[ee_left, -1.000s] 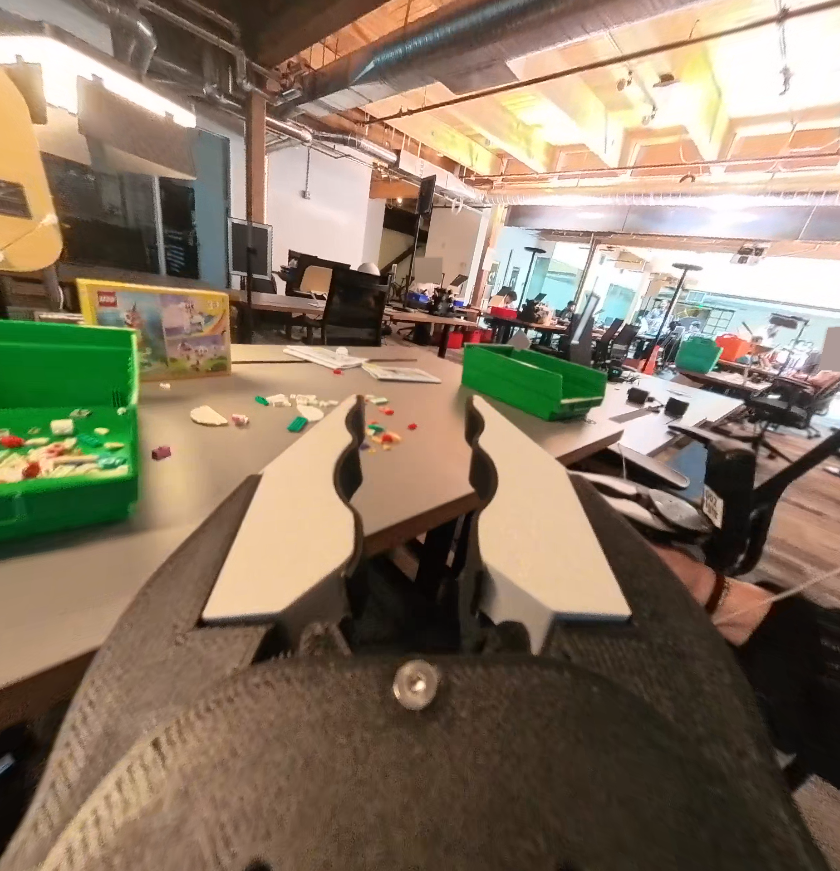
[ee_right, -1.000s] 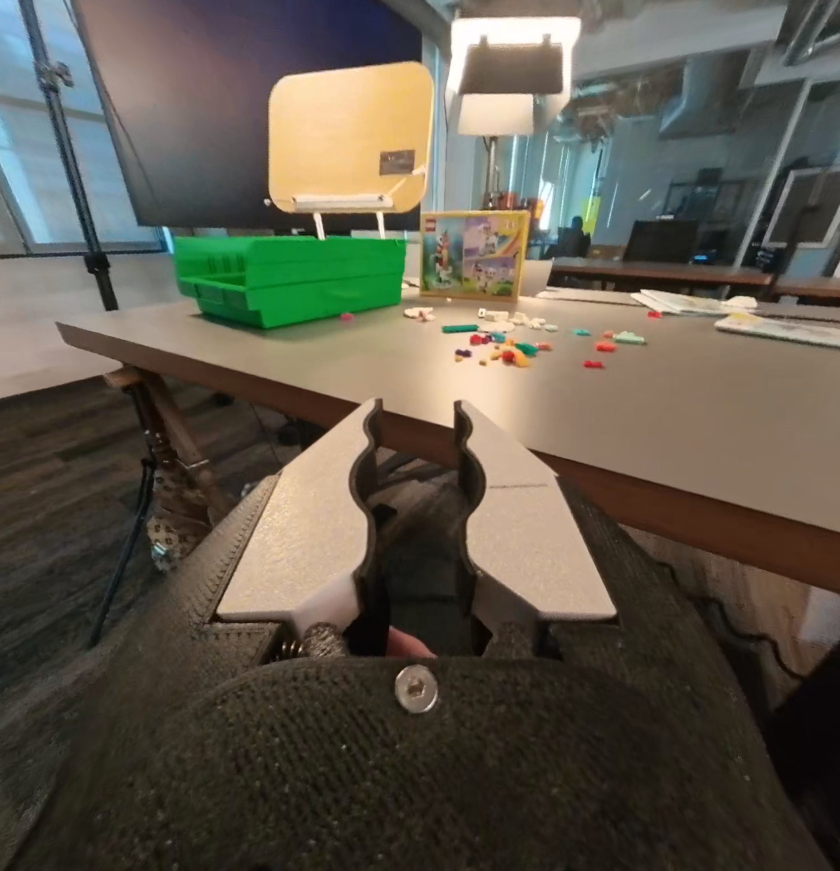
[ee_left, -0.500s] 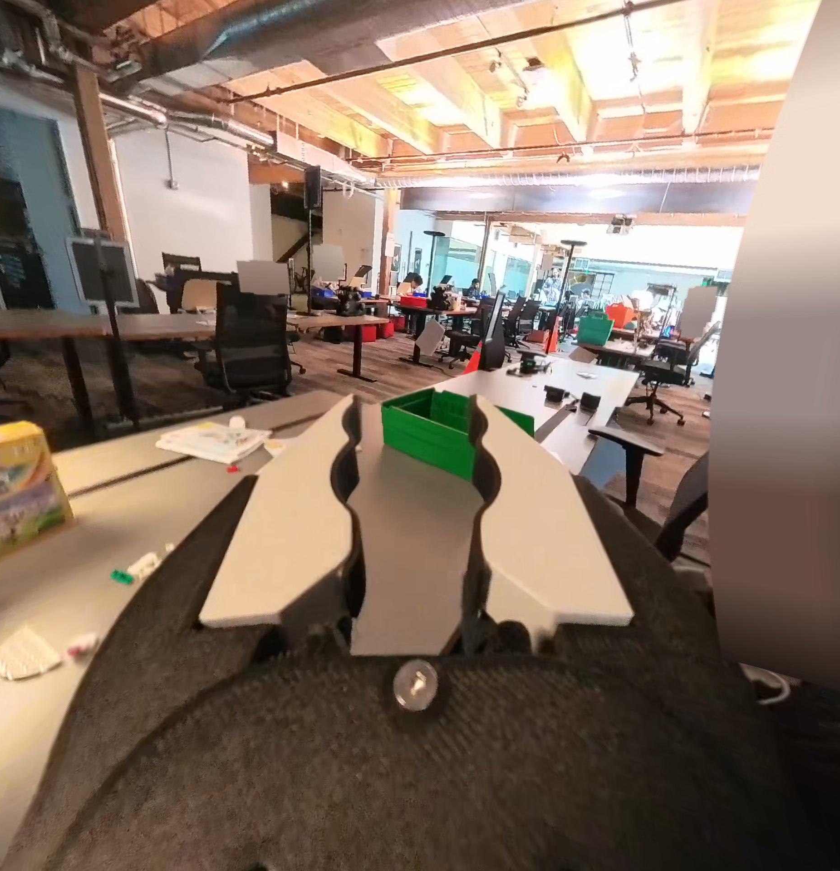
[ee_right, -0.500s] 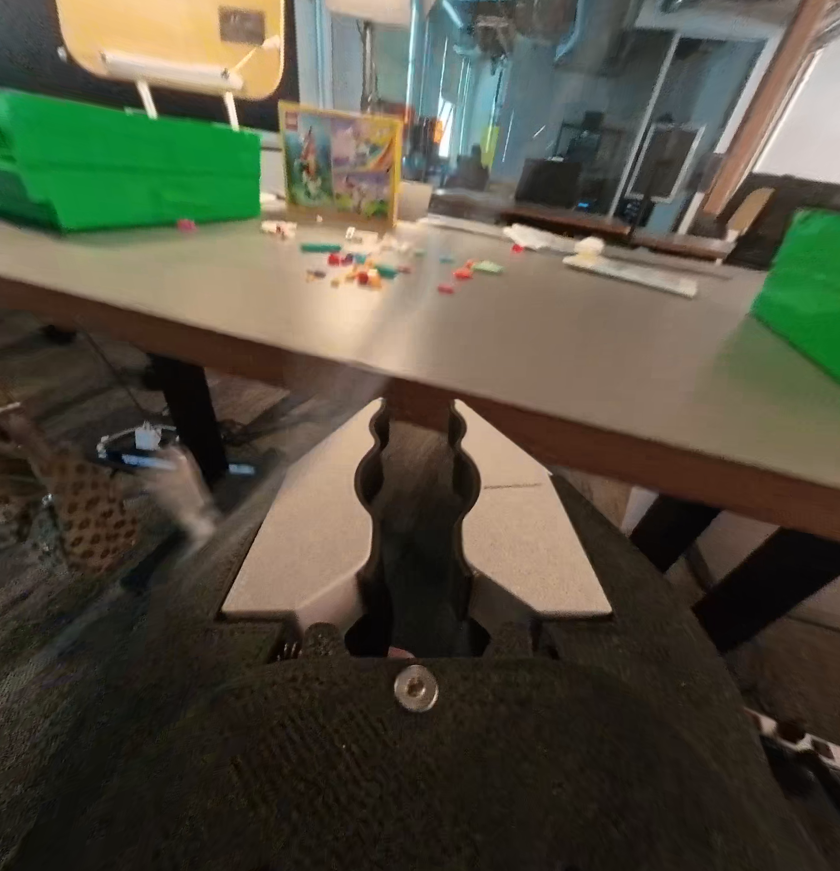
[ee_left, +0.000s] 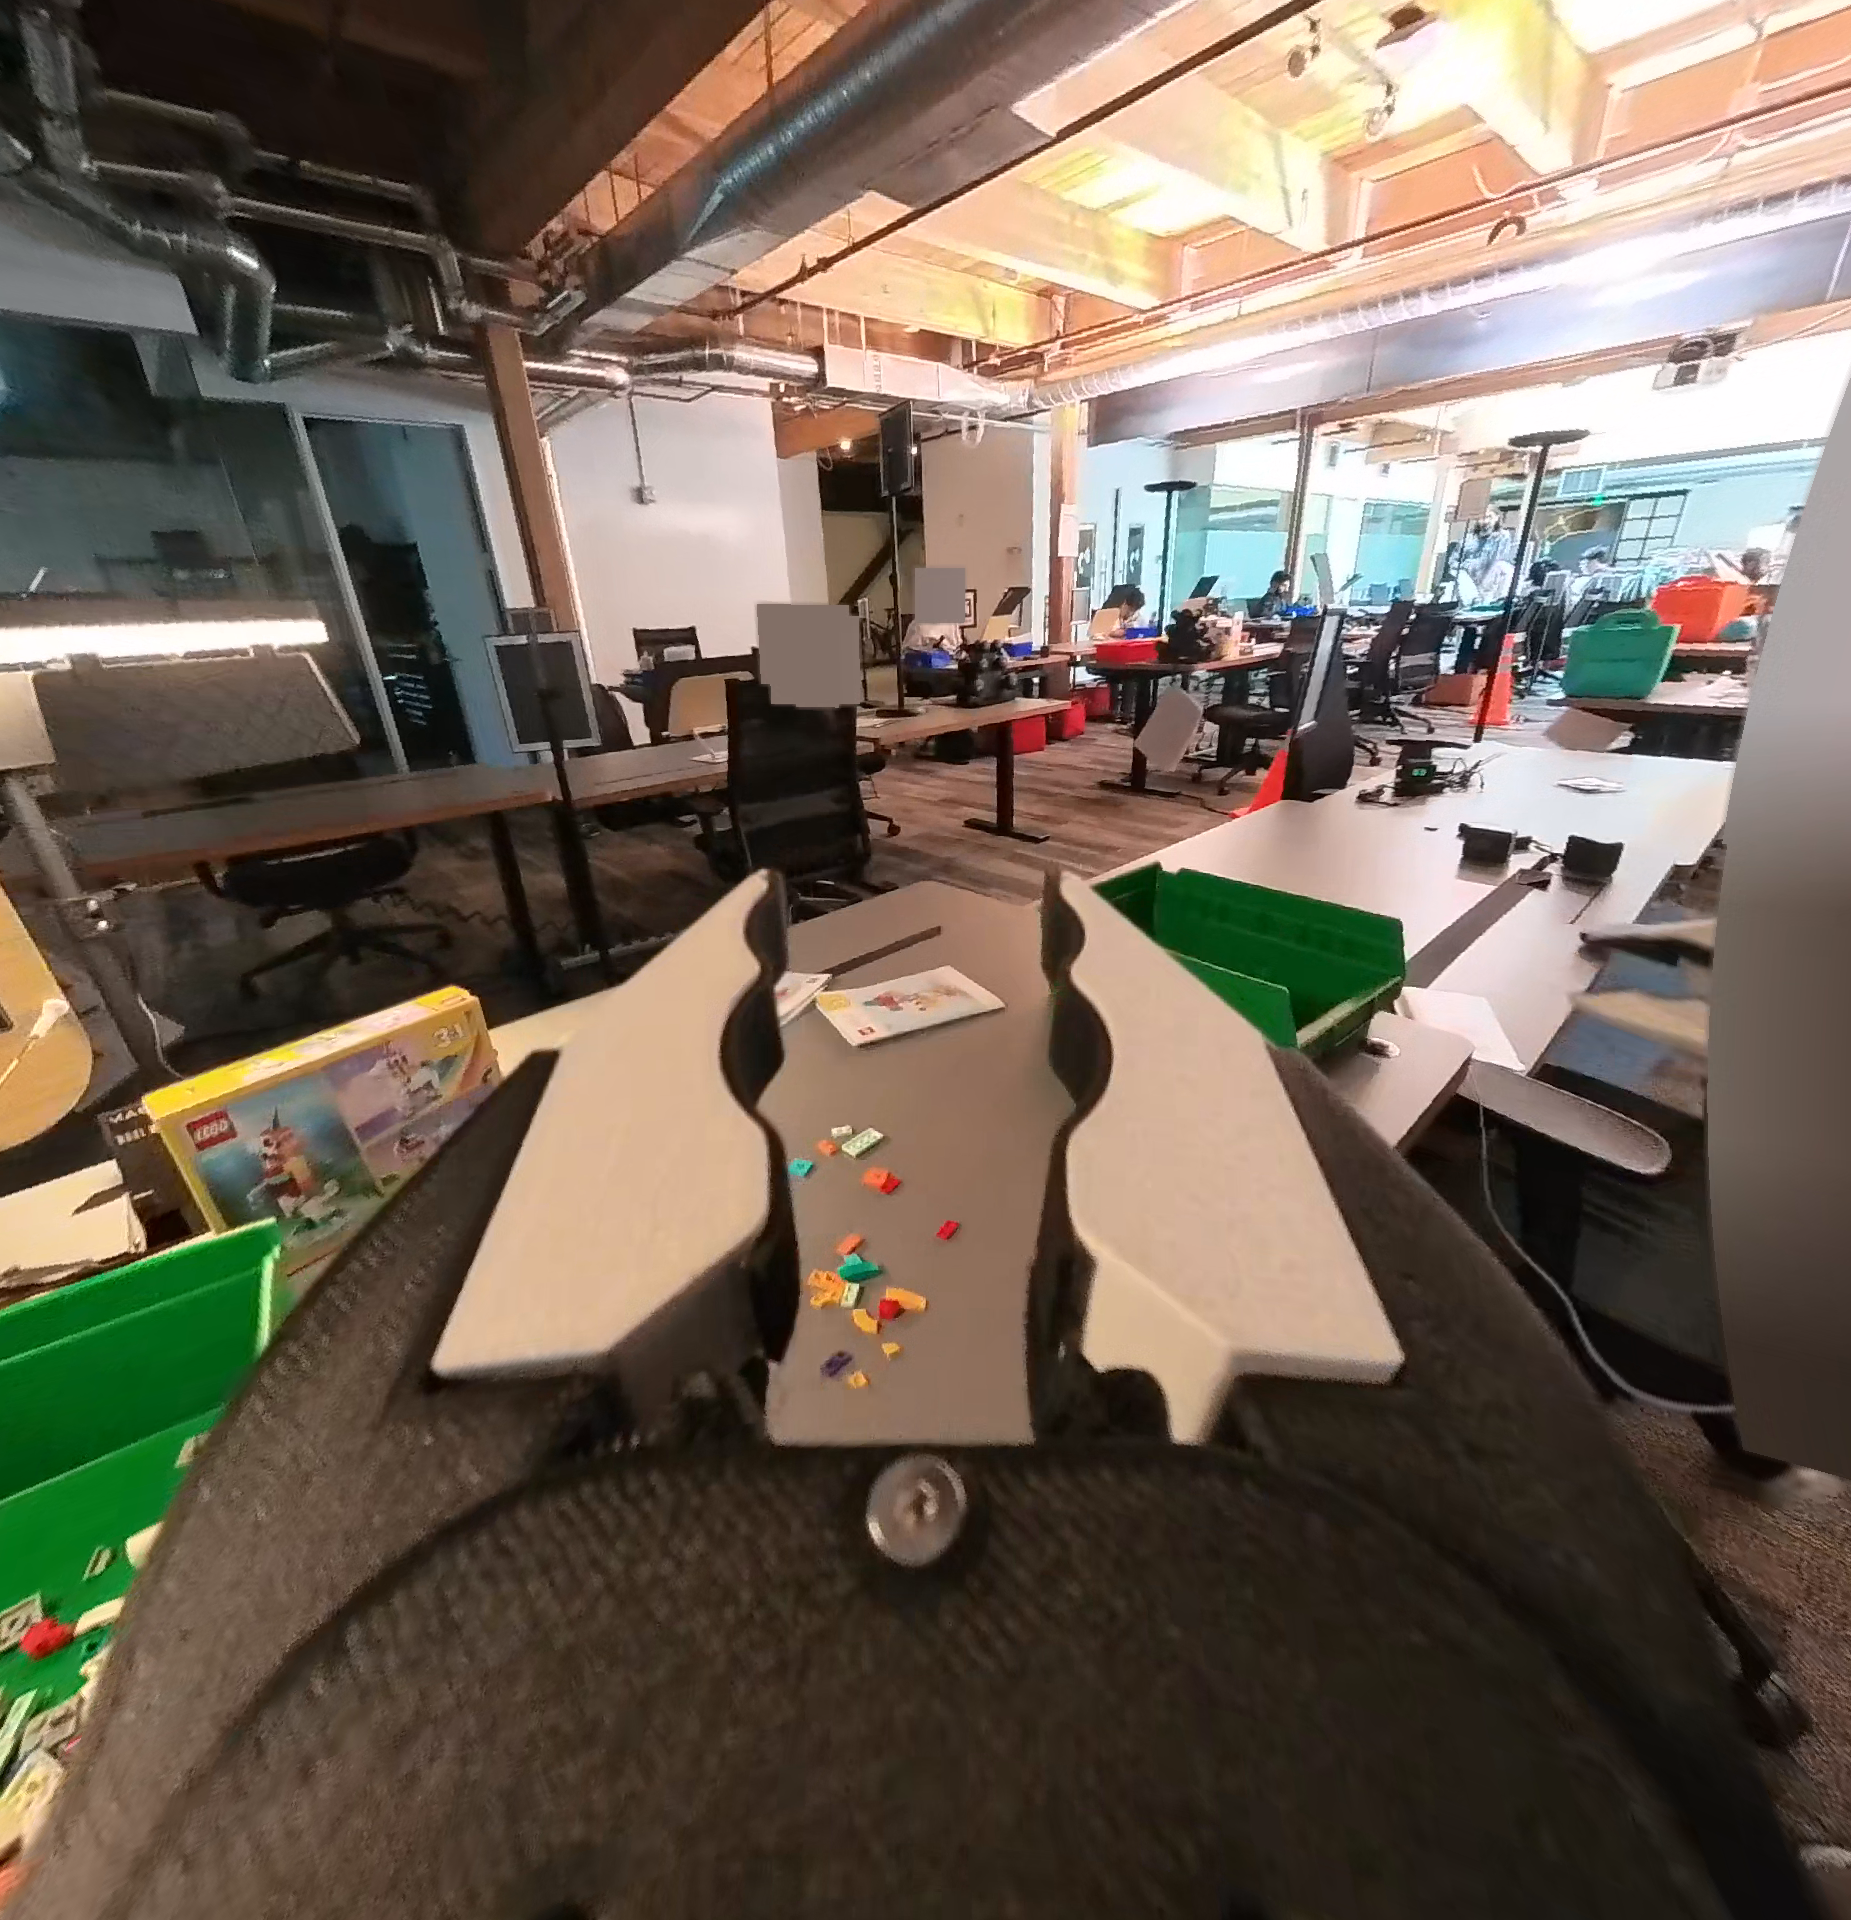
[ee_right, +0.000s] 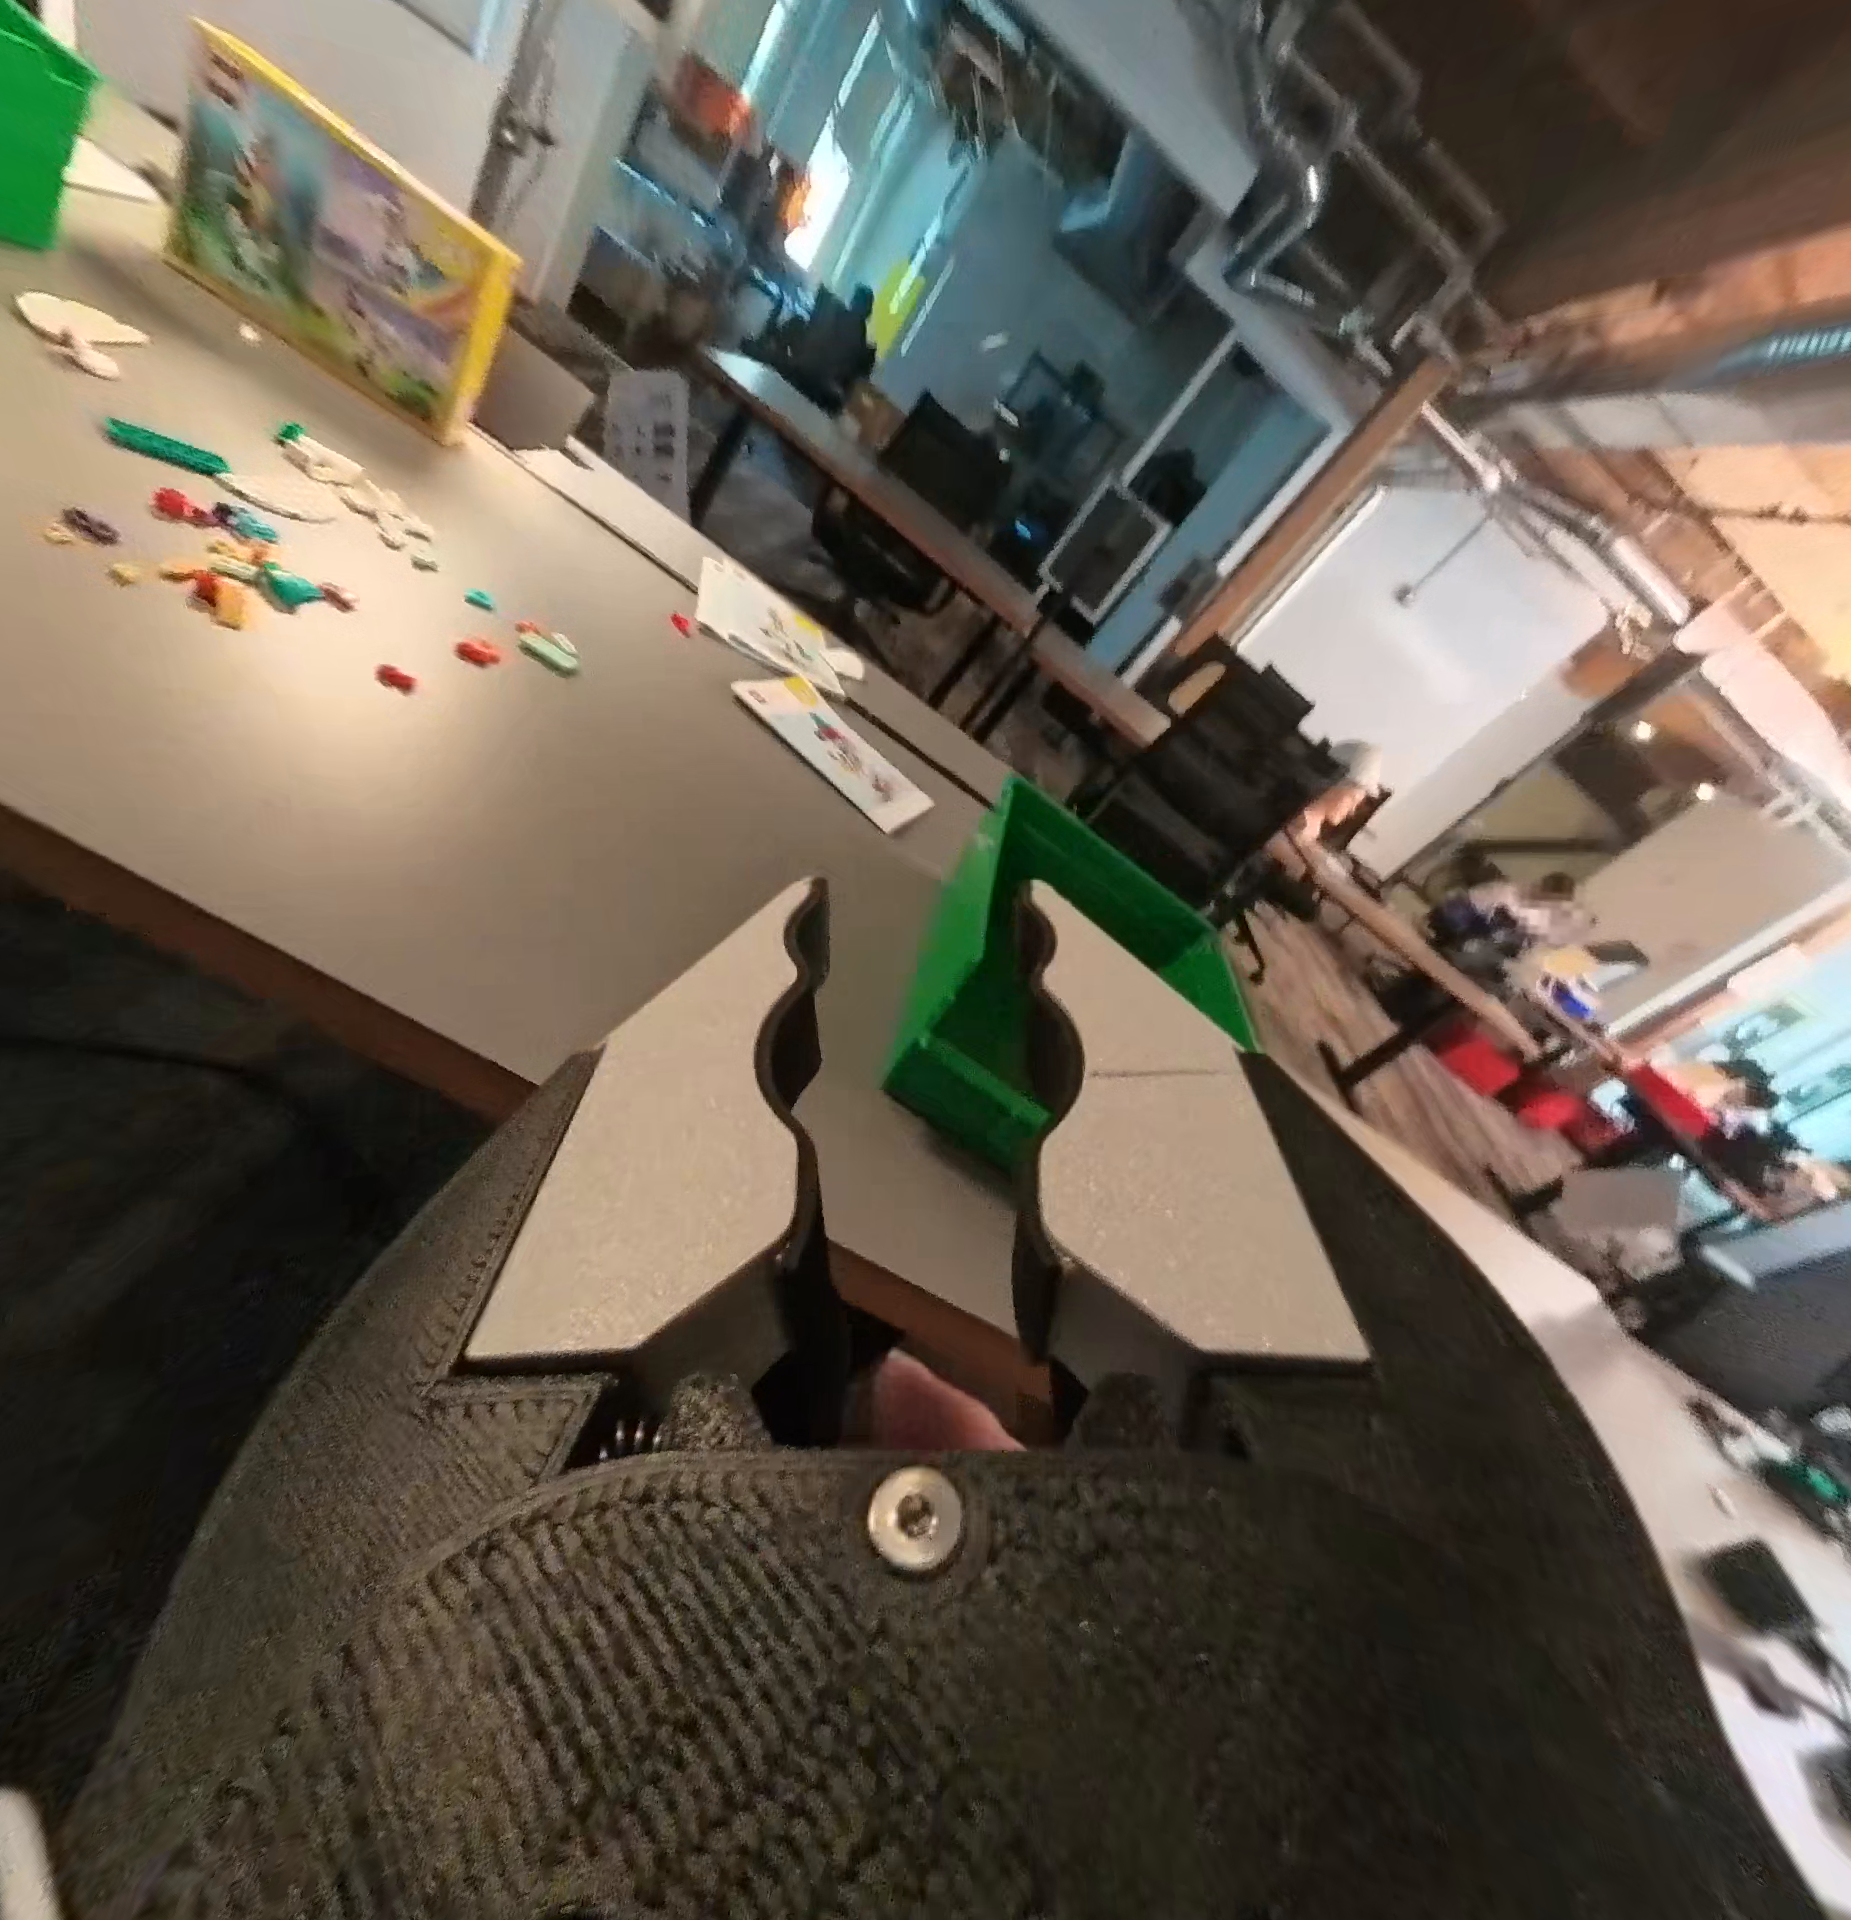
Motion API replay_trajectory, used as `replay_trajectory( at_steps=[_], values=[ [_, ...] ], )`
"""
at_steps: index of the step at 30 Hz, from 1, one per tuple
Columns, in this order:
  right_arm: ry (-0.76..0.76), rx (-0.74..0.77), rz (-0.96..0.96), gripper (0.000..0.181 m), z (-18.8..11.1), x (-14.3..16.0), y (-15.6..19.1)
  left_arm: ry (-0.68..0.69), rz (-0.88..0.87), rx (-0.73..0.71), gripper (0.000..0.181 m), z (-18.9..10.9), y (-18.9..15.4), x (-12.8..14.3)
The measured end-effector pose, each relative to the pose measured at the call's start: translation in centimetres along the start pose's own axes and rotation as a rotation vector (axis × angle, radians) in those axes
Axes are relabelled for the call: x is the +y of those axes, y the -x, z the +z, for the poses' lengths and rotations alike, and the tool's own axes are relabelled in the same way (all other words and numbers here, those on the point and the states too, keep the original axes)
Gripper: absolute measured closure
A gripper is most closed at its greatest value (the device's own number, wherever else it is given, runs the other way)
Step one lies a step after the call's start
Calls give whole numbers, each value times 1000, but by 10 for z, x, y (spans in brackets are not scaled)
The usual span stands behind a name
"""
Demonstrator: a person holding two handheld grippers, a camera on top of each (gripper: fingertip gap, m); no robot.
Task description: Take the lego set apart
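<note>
Left gripper hangs above the grey table, jaws apart, nothing between them. Loose lego pieces lie scattered on the table right under it, seen through the gap. Yellow lego box stands to the left, behind a green bin holding more pieces. Instruction booklet lies farther back, second green bin to the right. Right gripper sits low at the table edge, view tilted, jaws apart and empty, well apart from the pieces.
</note>
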State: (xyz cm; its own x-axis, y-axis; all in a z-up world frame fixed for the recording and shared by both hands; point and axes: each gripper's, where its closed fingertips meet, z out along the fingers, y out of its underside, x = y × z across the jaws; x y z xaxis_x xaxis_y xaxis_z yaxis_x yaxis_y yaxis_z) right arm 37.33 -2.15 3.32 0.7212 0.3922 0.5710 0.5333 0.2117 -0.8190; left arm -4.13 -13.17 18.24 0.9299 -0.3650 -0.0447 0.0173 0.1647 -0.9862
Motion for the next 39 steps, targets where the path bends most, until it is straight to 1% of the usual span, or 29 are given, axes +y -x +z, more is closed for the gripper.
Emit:
replay_trajectory(
  at_steps=[3,7,11,14,18,21,23,24,26,30,33,35,37,39],
  values=[
    [30,2,41,144,-1,-8,-22,7,-11,43,133,6,-14,4],
    [72,61,54,144,2,-17,-50,21,-22,111,133,28,-40,8],
    [112,77,21,144,4,-24,-72,-14,-101,278,133,58,-88,8],
    [112,110,28,143,1,-35,-93,-23,-199,456,133,86,-143,10],
    [181,224,49,143,-1,-37,-133,-43,-286,740,134,118,-236,10],
    [220,337,83,143,-5,-47,-166,-8,-344,989,132,129,-314,9],
    [237,422,79,144,-8,-56,-188,6,-338,1125,131,131,-360,5],
    [253,467,66,144,-11,-59,-198,0,-317,1172,130,133,-380,2],
    [303,548,26,144,-18,-63,-215,-31,-271,1215,129,139,-410,-5],
    [427,733,-60,146,-42,-66,-249,-95,-202,1241,132,149,-444,-19],
    [509,852,-101,146,-64,-66,-268,-124,-178,1288,138,150,-454,-25],
    [550,904,-132,147,-72,-68,-275,-133,-187,1308,141,154,-457,-29],
    [590,941,-165,148,-77,-69,-280,-107,-167,1343,142,157,-463,-25],
    [628,967,-206,148,-77,-72,-282,-69,-154,1407,150,153,-469,-18]
  ],
)
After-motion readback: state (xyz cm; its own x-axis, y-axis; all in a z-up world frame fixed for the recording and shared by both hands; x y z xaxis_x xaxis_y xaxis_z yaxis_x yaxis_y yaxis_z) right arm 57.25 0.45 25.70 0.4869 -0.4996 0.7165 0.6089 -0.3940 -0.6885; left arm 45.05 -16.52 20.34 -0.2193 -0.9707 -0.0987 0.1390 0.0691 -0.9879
